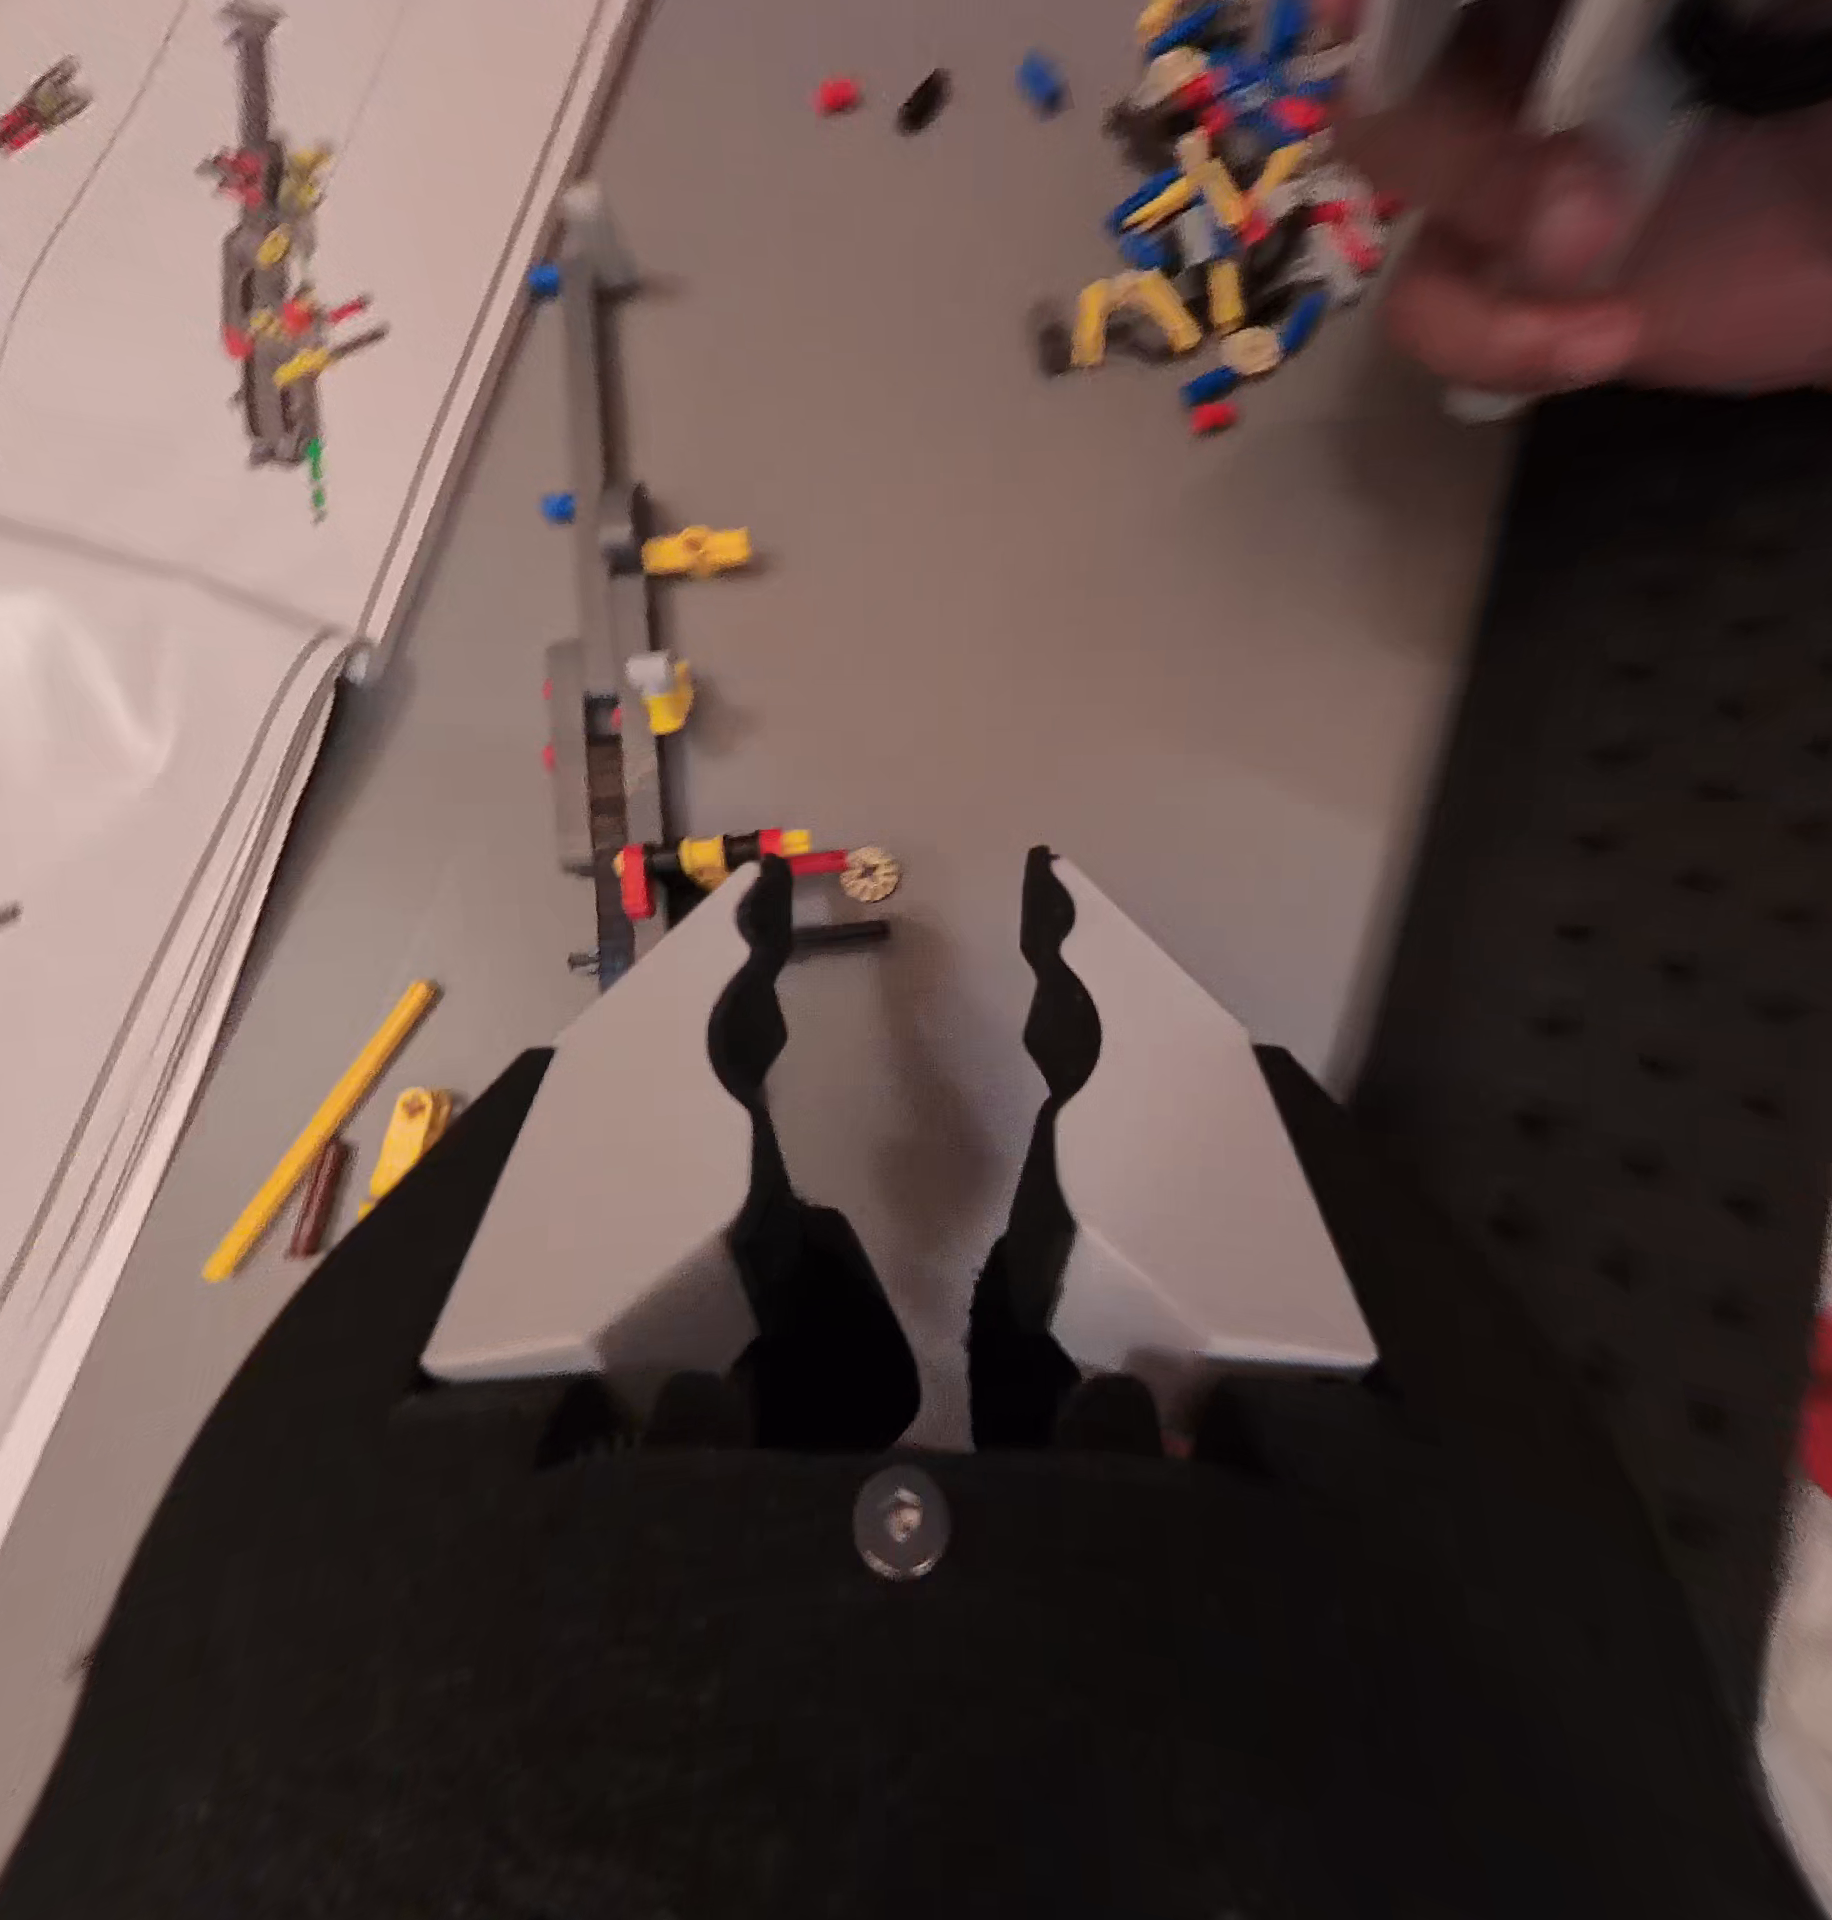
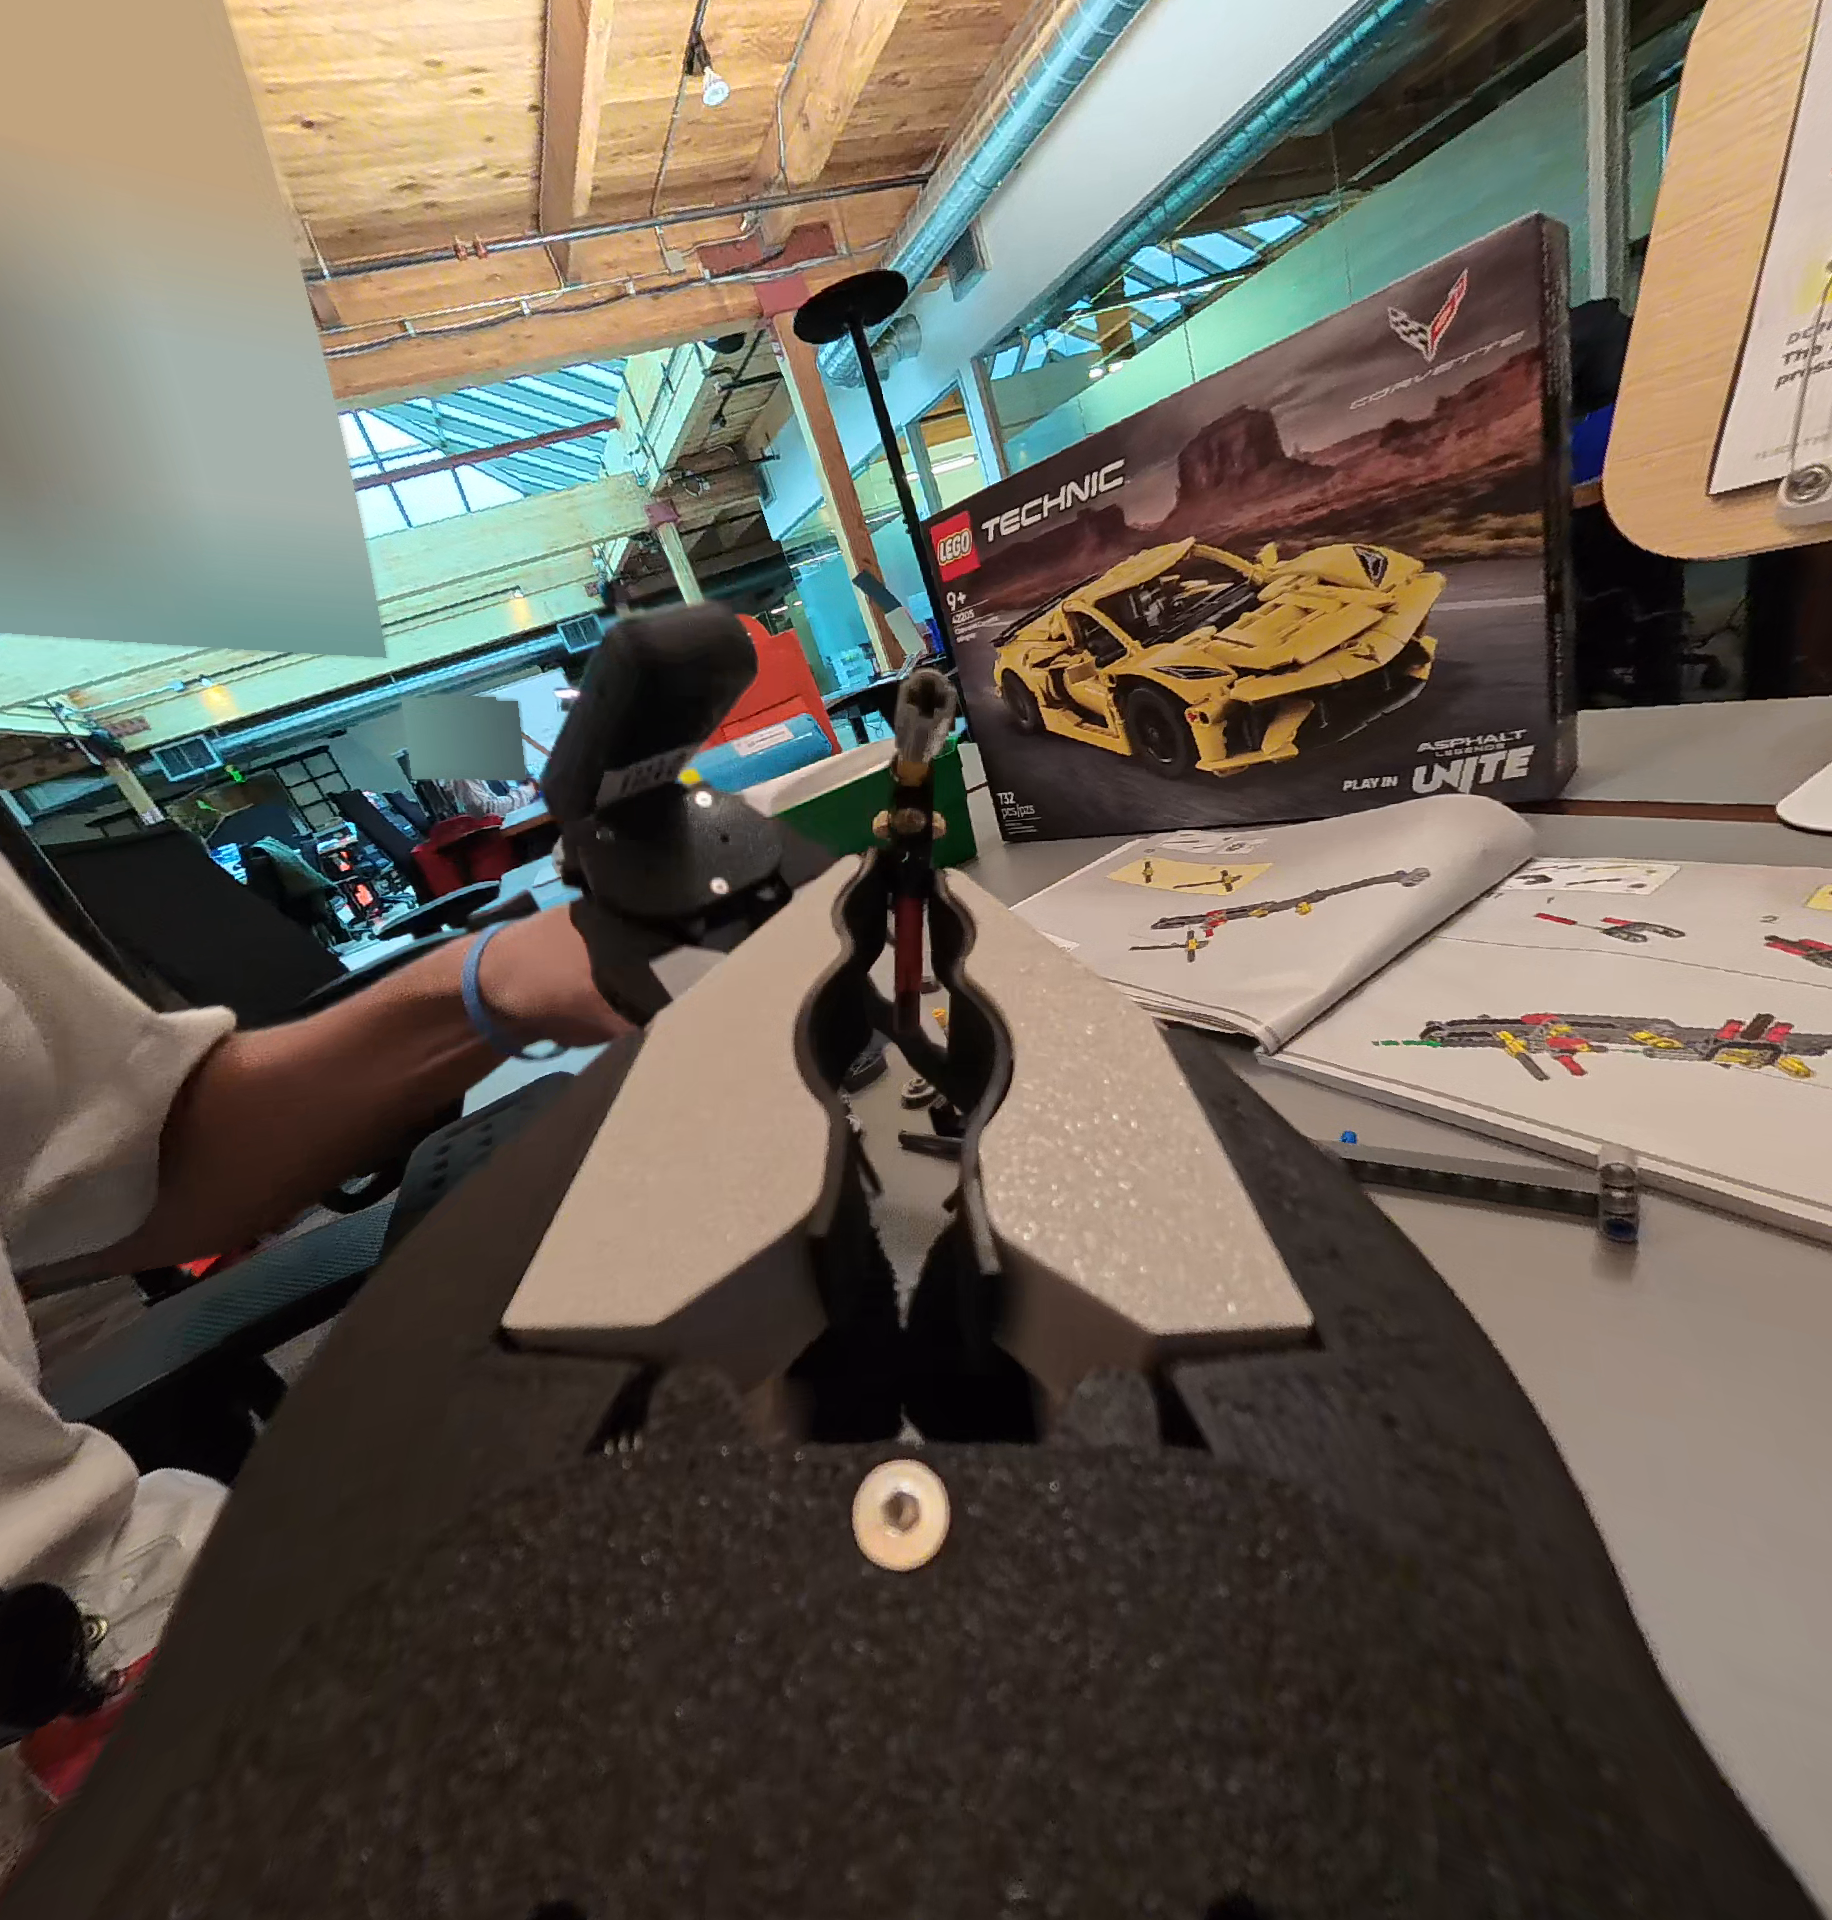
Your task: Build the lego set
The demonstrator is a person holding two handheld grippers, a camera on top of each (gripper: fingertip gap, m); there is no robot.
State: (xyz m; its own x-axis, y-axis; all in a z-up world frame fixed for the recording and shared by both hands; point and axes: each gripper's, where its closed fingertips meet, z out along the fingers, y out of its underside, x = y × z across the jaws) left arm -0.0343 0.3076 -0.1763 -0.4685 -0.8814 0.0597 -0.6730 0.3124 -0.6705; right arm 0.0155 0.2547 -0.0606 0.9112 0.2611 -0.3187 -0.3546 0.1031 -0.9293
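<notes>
The half-built grey frame (image 1: 605, 665) lies flat on the grey table (image 1: 995, 623), just beside the open instruction book (image 1: 164, 520), with yellow and red pieces plugged along its side and a tan gear (image 1: 870, 873) on a red pin at its near end. It looks light and stiff, but the plugged-on bits would likely pop off if squeezed; the long grey beam is the safer place to take hold. The left gripper (image 1: 901, 873) hangs over that near end with its 2 fingers spread and nothing between them. The right gripper (image 2: 896, 883) is raised off the table and pinches a thin red and black rod assembly (image 2: 907, 935) upright. Loose pieces (image 1: 1224, 208) sit in a pile well apart. Behind stand the set's box (image 2: 1255, 582) and an open office with timber ceiling beams.
</notes>
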